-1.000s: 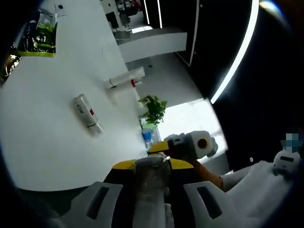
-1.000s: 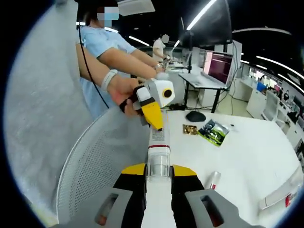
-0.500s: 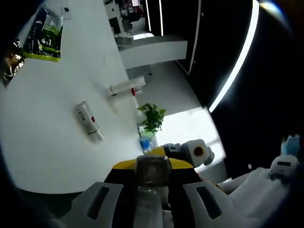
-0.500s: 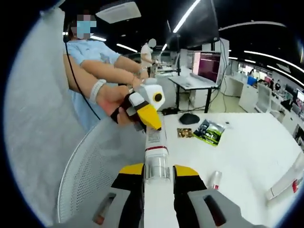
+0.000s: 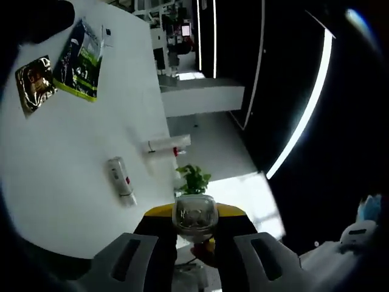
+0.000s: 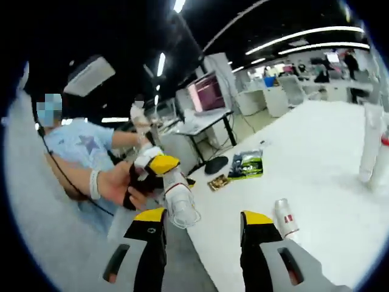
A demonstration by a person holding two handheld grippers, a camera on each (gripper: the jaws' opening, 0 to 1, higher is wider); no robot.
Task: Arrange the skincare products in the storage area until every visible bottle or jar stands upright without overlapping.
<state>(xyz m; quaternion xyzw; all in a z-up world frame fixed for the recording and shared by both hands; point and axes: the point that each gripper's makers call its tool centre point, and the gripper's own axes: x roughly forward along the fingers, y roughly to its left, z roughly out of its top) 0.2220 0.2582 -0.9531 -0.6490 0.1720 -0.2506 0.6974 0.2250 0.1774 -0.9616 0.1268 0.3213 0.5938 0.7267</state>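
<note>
In the right gripper view the left gripper point(image 6: 159, 168) clamps a tube point(image 6: 177, 201), held in the air beside the table point(image 6: 340, 182); the right gripper point(image 6: 202, 220) is spread wide, clear of the tube; a bottle point(image 6: 284, 217) lies on the table; another point(image 6: 368, 146) stands.

the tube point(image 6: 369, 146) at the right gripper view's edge is cut off and blurred.
</note>
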